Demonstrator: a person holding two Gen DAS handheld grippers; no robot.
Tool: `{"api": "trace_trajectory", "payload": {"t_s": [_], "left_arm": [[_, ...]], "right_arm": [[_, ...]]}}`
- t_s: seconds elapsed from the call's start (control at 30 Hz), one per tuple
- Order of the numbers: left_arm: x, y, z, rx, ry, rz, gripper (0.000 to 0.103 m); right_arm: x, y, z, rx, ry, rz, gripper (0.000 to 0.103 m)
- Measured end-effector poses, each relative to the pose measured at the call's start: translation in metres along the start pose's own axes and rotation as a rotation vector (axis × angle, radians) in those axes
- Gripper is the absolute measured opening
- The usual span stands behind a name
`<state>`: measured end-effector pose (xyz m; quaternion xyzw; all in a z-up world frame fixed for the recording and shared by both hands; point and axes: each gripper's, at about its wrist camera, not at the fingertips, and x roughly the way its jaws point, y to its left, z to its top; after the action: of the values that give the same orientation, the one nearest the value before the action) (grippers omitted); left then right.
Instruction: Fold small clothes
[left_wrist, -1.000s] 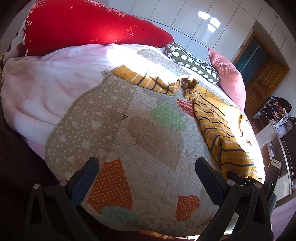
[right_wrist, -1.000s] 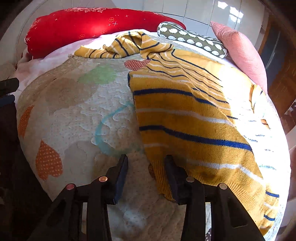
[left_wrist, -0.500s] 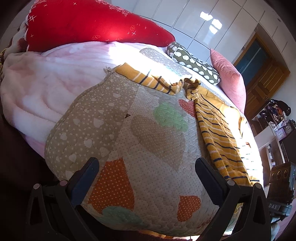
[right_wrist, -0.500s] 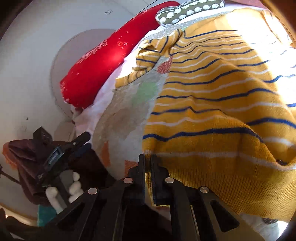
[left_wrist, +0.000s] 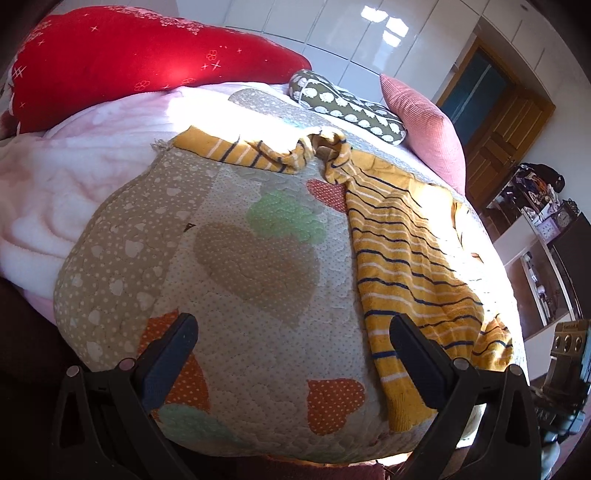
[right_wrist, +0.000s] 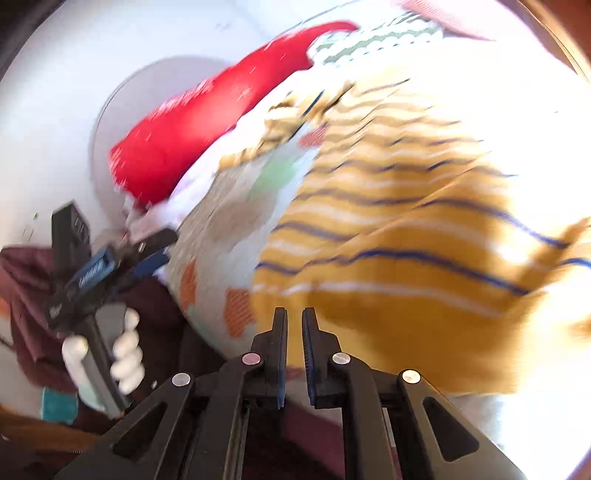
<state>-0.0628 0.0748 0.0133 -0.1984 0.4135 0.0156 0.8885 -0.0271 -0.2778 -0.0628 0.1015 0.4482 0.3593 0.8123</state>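
A small yellow sweater (left_wrist: 402, 254) with navy and white stripes lies on a quilted bed cover (left_wrist: 229, 266), one sleeve stretched toward the pillows. My left gripper (left_wrist: 291, 354) is open and empty at the bed's near edge, left of the sweater's hem. In the blurred right wrist view my right gripper (right_wrist: 294, 321) is shut, its fingers nearly touching, at the sweater's (right_wrist: 388, 258) bottom hem; I cannot tell whether cloth is pinched between them. The left gripper (right_wrist: 107, 258) shows there too, at the left.
A red pillow (left_wrist: 147, 62), a green patterned bolster (left_wrist: 347, 107) and a pink cushion (left_wrist: 421, 125) line the far side. A pink blanket (left_wrist: 74, 192) lies at left. A wooden door (left_wrist: 495, 122) and shelves (left_wrist: 539, 236) stand to the right.
My right gripper closed at the sweater's hem, then swung and tilted, blurring its view. The hem shifted toward the bed's near edge. The left gripper stayed open and nearly still.
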Motion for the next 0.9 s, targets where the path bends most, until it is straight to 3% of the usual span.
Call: {"api": "trace_trajectory", "payload": {"t_s": [0.07, 0.2, 0.27, 0.4, 0.53, 0.6, 0.7, 0.9], "left_arm": [[0.009, -0.027, -0.001, 0.054, 0.016, -0.035, 0.103], [0.035, -0.087, -0.011, 0.214, 0.054, -0.087, 0.103], [0.056, -0.107, -0.019, 0.272, 0.096, -0.063, 0.103], [0.101, -0.114, -0.038, 0.321, 0.237, 0.036, 0.103], [0.095, -0.113, -0.038, 0.338, 0.234, 0.033, 0.103], [0.086, -0.114, -0.032, 0.321, 0.231, 0.016, 0.103], [0.066, -0.122, -0.025, 0.322, 0.167, 0.005, 0.103], [0.048, -0.147, -0.015, 0.367, 0.095, -0.032, 0.103]], "right_arm": [[-0.022, -0.031, 0.006, 0.057, -0.070, -0.104, 0.026], [-0.038, -0.090, 0.002, 0.140, -0.065, -0.322, 0.025], [-0.053, -0.110, -0.008, 0.209, -0.114, -0.251, 0.024], [-0.084, -0.134, -0.022, 0.283, -0.179, -0.301, 0.025], [-0.108, -0.162, -0.015, 0.372, -0.241, -0.210, 0.028], [-0.121, -0.184, -0.001, 0.437, -0.284, -0.230, 0.044], [-0.137, -0.234, 0.024, 0.575, -0.389, -0.198, 0.045], [-0.134, -0.324, 0.071, 0.824, -0.488, -0.124, 0.045]]}}
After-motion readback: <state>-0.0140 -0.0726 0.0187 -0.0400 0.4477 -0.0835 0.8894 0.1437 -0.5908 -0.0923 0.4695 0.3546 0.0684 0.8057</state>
